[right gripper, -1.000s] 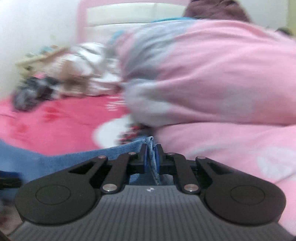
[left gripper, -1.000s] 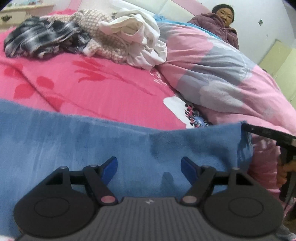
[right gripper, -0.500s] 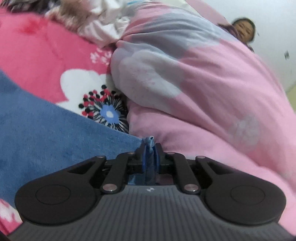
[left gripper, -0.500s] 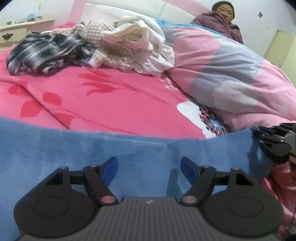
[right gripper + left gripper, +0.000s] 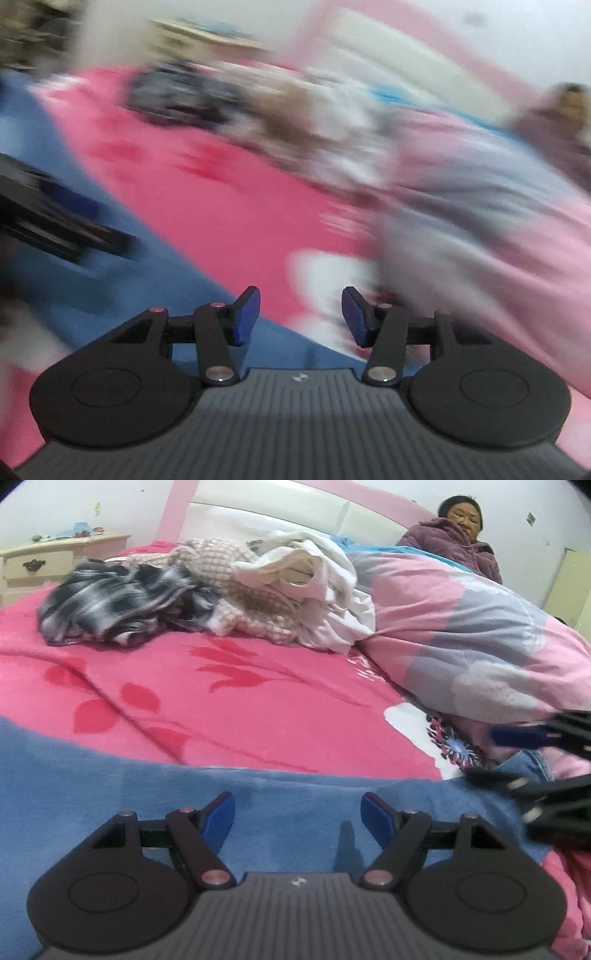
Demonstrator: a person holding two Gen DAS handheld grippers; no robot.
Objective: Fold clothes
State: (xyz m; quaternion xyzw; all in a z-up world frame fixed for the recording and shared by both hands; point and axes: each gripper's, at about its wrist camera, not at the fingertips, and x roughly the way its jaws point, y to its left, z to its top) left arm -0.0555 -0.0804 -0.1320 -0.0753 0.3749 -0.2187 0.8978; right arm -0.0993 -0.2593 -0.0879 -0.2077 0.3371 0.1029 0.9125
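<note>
Pink sheet (image 5: 258, 701) covering bed; pink-grey quilt (image 5: 461, 635) bulging at right. Person in purple jacket (image 5: 454, 546) sitting behind quilt. Cream nightstand (image 5: 44, 561) standing beside pink-white headboard (image 5: 266, 517).

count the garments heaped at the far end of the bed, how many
3 that I can tell apart: a black-and-white plaid garment on the left, a beige knit in the middle, and a white garment on the right against the quilt. More may be buried underneath.
</note>
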